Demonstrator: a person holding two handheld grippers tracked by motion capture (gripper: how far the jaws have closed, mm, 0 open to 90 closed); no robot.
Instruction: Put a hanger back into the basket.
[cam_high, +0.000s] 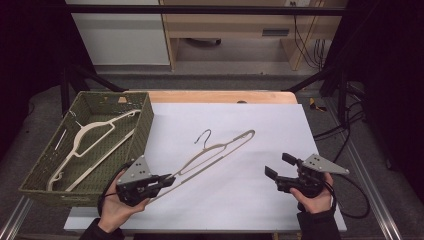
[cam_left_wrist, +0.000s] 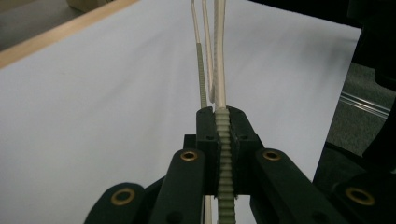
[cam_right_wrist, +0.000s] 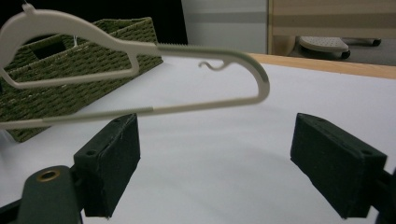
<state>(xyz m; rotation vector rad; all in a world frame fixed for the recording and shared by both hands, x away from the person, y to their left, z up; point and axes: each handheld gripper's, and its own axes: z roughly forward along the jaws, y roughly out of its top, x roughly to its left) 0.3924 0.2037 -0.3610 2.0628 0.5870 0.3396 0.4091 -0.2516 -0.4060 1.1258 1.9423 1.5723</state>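
Hanger: the hanger (cam_high: 220, 150) is hanging tilted over the white sheet (cam_high: 260, 120), one end pinched.
Left gripper: the left gripper (cam_high: 169, 178) is clamping that ribbed end.
Right gripper: the right gripper (cam_high: 277, 165) is gaping wide, gripping nothing, apart from the hanger.
Room: bare sheet is lying between both grippers.
Basket: the woven basket (cam_high: 142, 125) is sitting at the sheet's left edge, holding a second hanger (cam_high: 87, 145).

In the left gripper view, the hanger (cam_left_wrist: 219, 60) runs off the top edge. Beside the basket (cam_right_wrist: 60, 88) in the right gripper view, the hanger's left end is cut off.
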